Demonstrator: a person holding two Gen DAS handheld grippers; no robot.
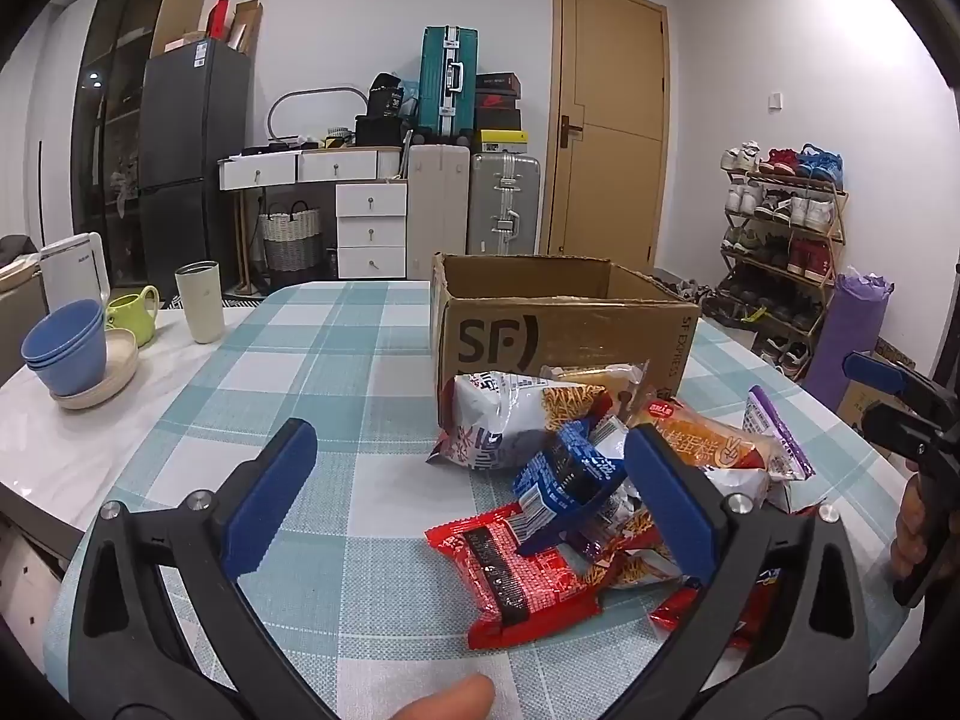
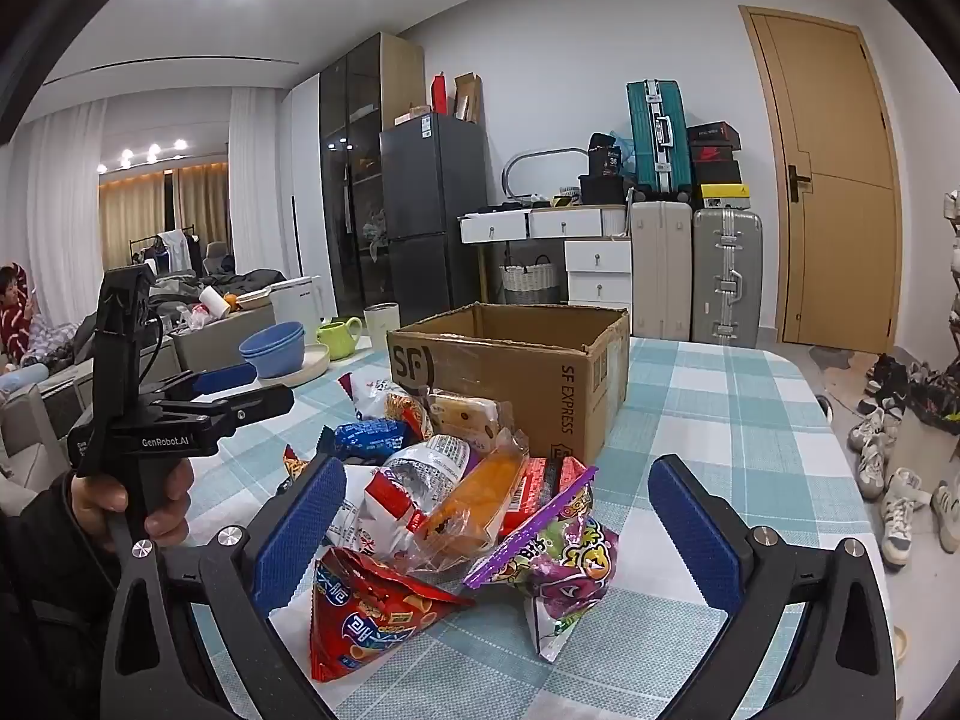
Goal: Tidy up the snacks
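A pile of snack packets lies on the checked tablecloth in front of an open cardboard box (image 1: 558, 324) (image 2: 510, 372). In the left wrist view I see a red packet (image 1: 522, 570), a blue packet (image 1: 564, 474), a white bag (image 1: 498, 420) and an orange cake pack (image 1: 702, 438). My left gripper (image 1: 468, 432) (image 2: 264, 387) stands open just left of the pile, its right finger over the packets. My right gripper (image 2: 498, 465) (image 1: 864, 396) is open, wide around the near side of the pile. Between its fingers lie a purple candy bag (image 2: 558, 558) and a red bag (image 2: 372, 618), neither gripped.
Stacked blue bowls (image 1: 63, 342), a green mug (image 1: 135, 312) and a cream tumbler (image 1: 201, 300) stand at the table's left end. A shoe rack (image 1: 780, 240) and loose shoes (image 2: 900, 480) lie beyond the right edge. A person (image 2: 15, 312) sits far left.
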